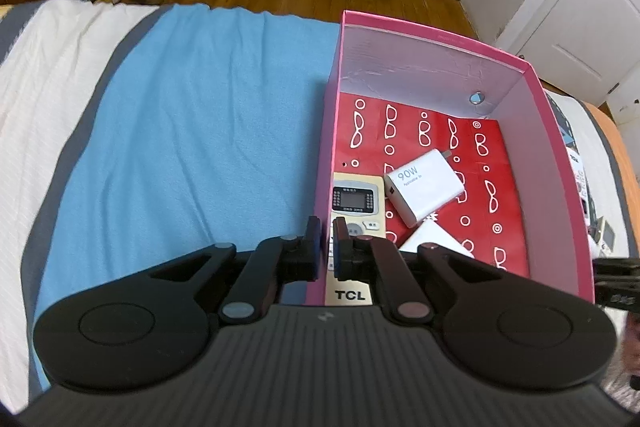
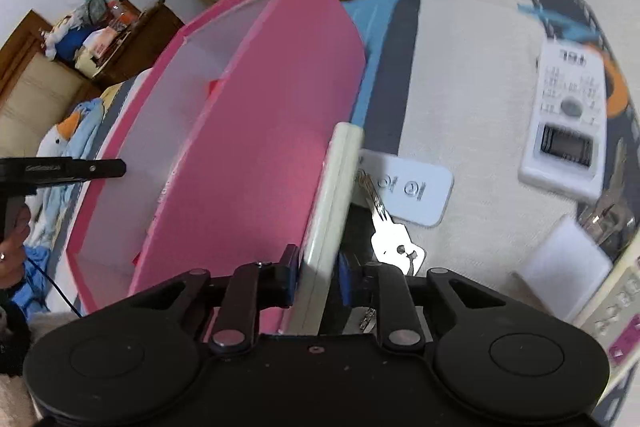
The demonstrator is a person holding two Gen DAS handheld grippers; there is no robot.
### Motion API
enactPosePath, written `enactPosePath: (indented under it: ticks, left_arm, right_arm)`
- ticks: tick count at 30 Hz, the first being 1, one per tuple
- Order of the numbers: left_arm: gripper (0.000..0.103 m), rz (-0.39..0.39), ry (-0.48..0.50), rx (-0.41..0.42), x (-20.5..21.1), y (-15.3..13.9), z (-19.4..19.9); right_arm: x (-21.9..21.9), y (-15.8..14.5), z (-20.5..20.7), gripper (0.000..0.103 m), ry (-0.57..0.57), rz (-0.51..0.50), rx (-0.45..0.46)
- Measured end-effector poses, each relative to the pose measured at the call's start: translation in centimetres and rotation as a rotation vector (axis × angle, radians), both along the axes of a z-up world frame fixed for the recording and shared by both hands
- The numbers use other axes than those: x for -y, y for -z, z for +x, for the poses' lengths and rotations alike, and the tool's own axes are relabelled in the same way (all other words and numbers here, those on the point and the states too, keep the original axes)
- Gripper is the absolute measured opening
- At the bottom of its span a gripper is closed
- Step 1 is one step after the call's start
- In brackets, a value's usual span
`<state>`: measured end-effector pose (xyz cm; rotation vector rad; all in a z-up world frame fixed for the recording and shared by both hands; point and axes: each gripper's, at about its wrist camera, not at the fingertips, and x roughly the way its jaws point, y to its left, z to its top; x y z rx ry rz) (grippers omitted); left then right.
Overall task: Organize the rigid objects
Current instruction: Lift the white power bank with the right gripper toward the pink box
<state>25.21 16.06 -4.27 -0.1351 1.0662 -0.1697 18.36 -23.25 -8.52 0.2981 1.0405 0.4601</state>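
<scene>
Pink box (image 1: 400, 39) on the bed holds a TCL remote (image 1: 352, 203), charger (image 1: 424, 187) and white block (image 1: 432, 235). Left claw (image 1: 326, 239) closed on the box's near-left wall. Right claw (image 2: 318, 275) grips a cream remote (image 2: 332, 207) beside the box.

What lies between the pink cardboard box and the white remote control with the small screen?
A cream bar, a white rounded tag and a silver key; the right wrist view shows them.
</scene>
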Motion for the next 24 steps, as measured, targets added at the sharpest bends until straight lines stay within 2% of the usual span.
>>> enactPosePath:
  ticks: [3, 6, 8, 12, 14, 16, 21, 24]
  left_arm:
    - [0.005, -0.004, -0.005, -0.002, -0.1, -0.1, 0.1]
    - [0.005, -0.003, -0.002, 0.0, 0.0, -0.1, 0.0]
    - [0.005, -0.009, -0.007, -0.004, -0.1, -0.1, 0.0]
    - [0.005, -0.01, -0.007, -0.005, -0.3, -0.2, 0.0]
    - [0.005, -0.011, -0.007, -0.006, -0.3, -0.2, 0.1]
    - [0.005, -0.014, -0.007, -0.006, -0.4, -0.3, 0.0]
    - [0.005, -0.021, 0.001, 0.001, -0.6, -0.2, 0.0]
    - [0.005, -0.035, 0.0, -0.001, -0.9, -0.2, 0.0]
  right_arm:
    - [0.8, -2.9, -1.8, 0.021, 0.023, -0.069, 0.136]
    - [2.3, -5.4, -2.9, 0.02, 0.067, -0.004, 0.189]
    - [1.9, -7.3, -3.8, 0.021, 0.066, 0.003, 0.263]
    - [-1.7, -10.7, -4.8, 0.021, -0.02, -0.014, 0.387]
    - [-4.0, -11.7, -4.7, 0.021, -0.092, -0.056, 0.427]
    - [-6.6, -12.0, -4.1, 0.021, -0.15, -0.118, 0.429]
    - [-11.4, -9.8, -1.2, 0.021, -0.251, -0.209, 0.302]
    - [-14.1, -7.3, 0.1, 0.02, -0.276, -0.37, 0.287]
